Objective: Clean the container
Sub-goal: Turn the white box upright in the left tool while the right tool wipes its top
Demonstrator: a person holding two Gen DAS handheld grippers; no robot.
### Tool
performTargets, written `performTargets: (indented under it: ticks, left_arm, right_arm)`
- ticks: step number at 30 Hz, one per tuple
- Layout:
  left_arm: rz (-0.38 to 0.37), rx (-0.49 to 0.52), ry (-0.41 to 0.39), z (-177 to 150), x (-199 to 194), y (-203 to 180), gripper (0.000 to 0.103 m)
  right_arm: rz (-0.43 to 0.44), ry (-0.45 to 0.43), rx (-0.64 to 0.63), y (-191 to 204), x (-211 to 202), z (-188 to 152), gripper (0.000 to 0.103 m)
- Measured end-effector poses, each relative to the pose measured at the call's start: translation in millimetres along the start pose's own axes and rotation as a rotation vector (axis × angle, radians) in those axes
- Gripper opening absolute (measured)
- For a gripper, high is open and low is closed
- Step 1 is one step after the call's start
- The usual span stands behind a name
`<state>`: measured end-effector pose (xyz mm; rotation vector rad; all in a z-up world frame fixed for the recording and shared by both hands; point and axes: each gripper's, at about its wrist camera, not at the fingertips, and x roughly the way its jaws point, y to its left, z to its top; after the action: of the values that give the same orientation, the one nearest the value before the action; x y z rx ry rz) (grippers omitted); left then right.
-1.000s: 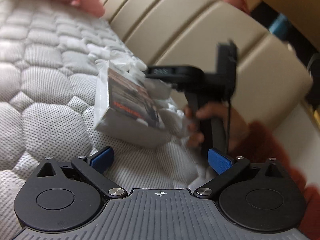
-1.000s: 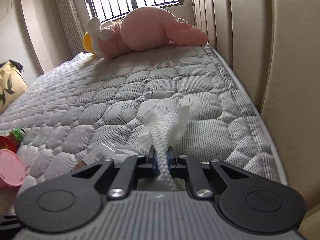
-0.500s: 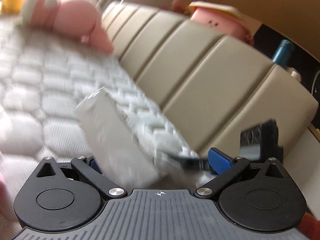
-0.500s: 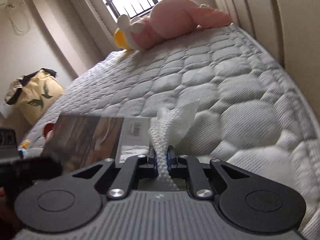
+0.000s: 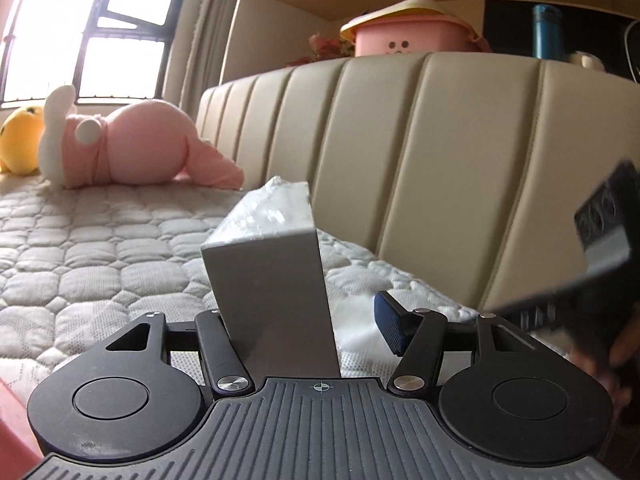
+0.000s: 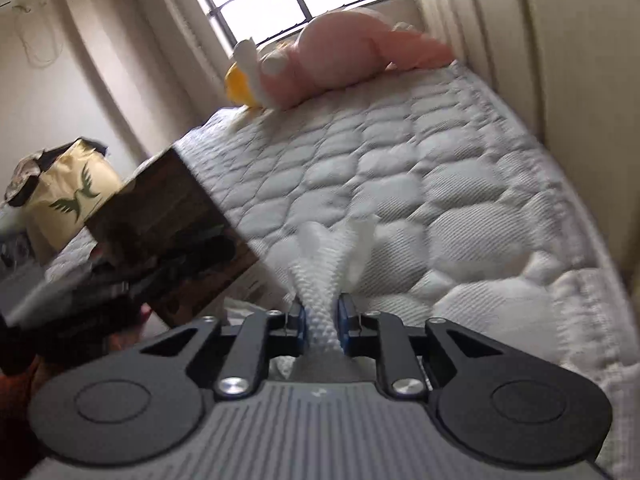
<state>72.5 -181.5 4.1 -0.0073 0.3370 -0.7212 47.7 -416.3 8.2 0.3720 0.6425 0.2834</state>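
Standing upright between the spread fingers of the left gripper (image 5: 308, 328), the grey box (image 5: 276, 296) is leaning against the left finger, while the blue right pad (image 5: 390, 330) is sitting clear of it. The right gripper (image 6: 322, 326) is pinching a white textured tissue (image 6: 324, 264) tightly, hovering over the quilted mattress (image 6: 440, 184) just beside the box.

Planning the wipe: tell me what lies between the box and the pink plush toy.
Only bare quilted mattress between the box and the pink plush toy, seen in the left wrist view.
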Motion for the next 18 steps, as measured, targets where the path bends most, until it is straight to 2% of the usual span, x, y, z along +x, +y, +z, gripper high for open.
performTargets:
  ticks: [1,3,7,11,13,15,18]
  left_arm:
    - [-0.001,0.014,-0.005,-2.2,-0.3,-1.5,0.064]
    - [-0.005,0.034,-0.016,-5.2,-3.5,-4.0,0.064]
    - [-0.006,0.091,-0.046,-9.6,-4.8,-12.3,0.064]
    - [-0.017,0.134,-0.077,-9.4,-5.8,-20.6,0.064]
    - [-0.017,0.129,-0.083,-9.6,-6.9,-20.6,0.064]
    - [-0.015,0.118,-0.085,-9.6,-7.4,-19.4,0.064]
    - [-0.017,0.09,-0.085,-9.3,-8.1,-15.5,0.064]
  right_arm:
    - [0.006,-0.026,0.002,2.3,-6.9,5.6,0.013]
    - [0.022,-0.078,0.003,8.2,-20.7,16.9,0.012]
    - [0.136,-0.16,-0.045,43.1,-42.2,38.3,0.012]
    - [0.285,-0.153,-0.125,84.2,-47.2,45.4,0.012]
    - [0.283,-0.116,-0.213,105.6,-41.9,39.4,0.012]
    - [0.227,-0.082,-0.291,118.8,-33.3,31.1,0.012]
    - [0.19,-0.064,-0.291,117.1,-28.0,26.6,0.012]
